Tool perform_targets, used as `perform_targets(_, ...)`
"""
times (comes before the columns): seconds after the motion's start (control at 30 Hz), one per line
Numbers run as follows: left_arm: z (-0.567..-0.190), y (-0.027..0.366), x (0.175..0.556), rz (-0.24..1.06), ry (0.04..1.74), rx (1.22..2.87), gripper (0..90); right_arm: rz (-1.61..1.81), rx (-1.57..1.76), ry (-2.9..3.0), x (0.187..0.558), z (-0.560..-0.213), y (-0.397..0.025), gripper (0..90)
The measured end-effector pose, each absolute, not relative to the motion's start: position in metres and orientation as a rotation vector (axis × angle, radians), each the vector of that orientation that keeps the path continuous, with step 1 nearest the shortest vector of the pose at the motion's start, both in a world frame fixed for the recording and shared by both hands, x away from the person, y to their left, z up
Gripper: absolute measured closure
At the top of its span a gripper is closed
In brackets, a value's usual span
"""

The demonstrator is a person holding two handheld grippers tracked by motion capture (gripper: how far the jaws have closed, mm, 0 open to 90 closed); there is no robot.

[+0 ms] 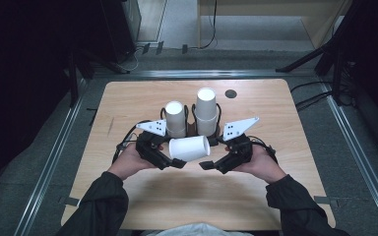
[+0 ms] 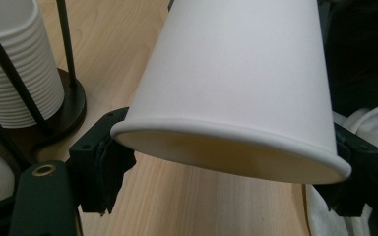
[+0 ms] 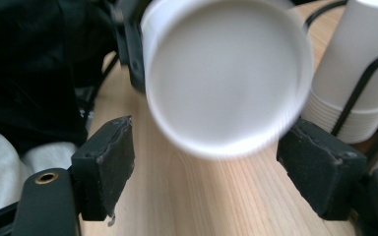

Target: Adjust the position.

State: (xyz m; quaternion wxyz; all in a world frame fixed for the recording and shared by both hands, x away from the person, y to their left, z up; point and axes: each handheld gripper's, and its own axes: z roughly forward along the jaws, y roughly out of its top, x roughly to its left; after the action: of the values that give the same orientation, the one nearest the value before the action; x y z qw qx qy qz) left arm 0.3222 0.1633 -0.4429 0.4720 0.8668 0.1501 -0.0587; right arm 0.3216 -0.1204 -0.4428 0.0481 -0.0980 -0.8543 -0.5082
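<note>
From the high view, the left gripper (image 1: 177, 162) pinches a single white paper cup (image 1: 189, 148) at its rim end and holds it on its side above the table (image 1: 128, 98), just in front of the black wire cup rack (image 1: 192, 129). The right gripper (image 1: 207, 164) sits at the cup's closed end, jaws spread. Behind the held cup, the rack carries a shorter cup stack (image 1: 175, 119) on its left and a taller cup stack (image 1: 206, 111) on its right. One cup looks already freed from a stack; handing it across or setting it down is what remains, I judge.

In the left gripper view, the paper cup (image 2: 241, 83) lies between the two jaws, its rolled rim pressed against both pads, so this grip is firm. The shorter cup stack (image 2: 17, 73), ribbed with nested rims, stands to the left of the held cup, with the rack's dark base (image 2: 71, 105) beneath it.

In the right gripper view, the cup's round bottom (image 3: 226, 73) faces the camera, blurred, so its exact gap from the pads is hard to call; the pads seem to stand apart from it on both sides. The taller cup stack (image 3: 354, 78) stands right beside the cup, and the rack wire (image 3: 362, 88) crosses it close to the right-hand pad, likely the one thing to catch on.
</note>
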Motion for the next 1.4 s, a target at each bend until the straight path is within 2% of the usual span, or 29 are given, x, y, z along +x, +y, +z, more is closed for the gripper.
perform_targets(0.4,-0.436,0.166,0.33,-0.157,0.36,2.239,19.3,-1.479,-0.331,-2.67,0.321,-0.451,-0.125,22.6)
perform_targets(0.6,-0.443,0.155,0.331,-0.183,0.345,2.365,19.2,-1.454,-0.338,-2.685,0.321,-0.454,-0.125,22.6)
perform_targets(1.4,-0.464,0.126,0.326,-0.186,0.306,2.59,18.7,-1.307,-0.285,-2.745,0.321,-0.476,-0.101,23.2)
